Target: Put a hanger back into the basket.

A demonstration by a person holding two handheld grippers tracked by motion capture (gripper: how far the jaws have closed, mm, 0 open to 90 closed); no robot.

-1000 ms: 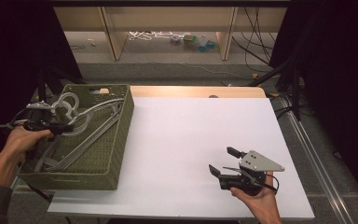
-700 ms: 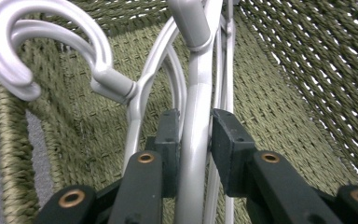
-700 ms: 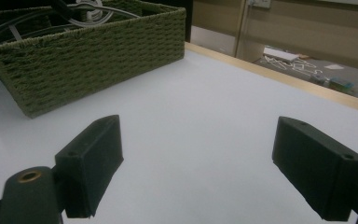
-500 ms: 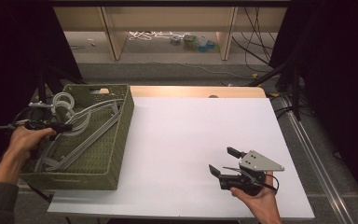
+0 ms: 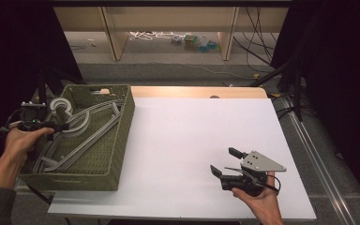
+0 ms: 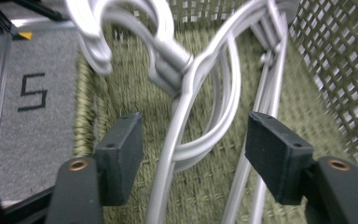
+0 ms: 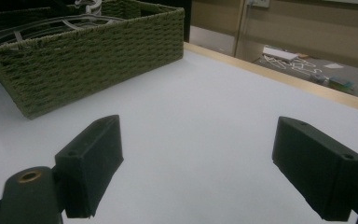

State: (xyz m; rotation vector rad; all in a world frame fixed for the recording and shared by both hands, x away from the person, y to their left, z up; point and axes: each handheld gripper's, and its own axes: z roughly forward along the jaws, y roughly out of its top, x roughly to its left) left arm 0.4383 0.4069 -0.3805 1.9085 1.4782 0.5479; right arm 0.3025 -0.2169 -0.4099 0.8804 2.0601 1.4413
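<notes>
One woven basket (image 5: 117,140); several grey hangers (image 5: 86,136); two hand-held grippers (image 5: 229,165).

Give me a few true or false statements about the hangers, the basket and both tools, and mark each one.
1. The grey plastic hangers lie inside the green woven basket. True.
2. The left tool is clamped shut on a hanger. False: its jaws stand open, a hanger bar between them.
3. The right tool holds a hanger above the white table. False: it is open and holds nothing.
4. The basket sits at the table's left edge. True.
</notes>
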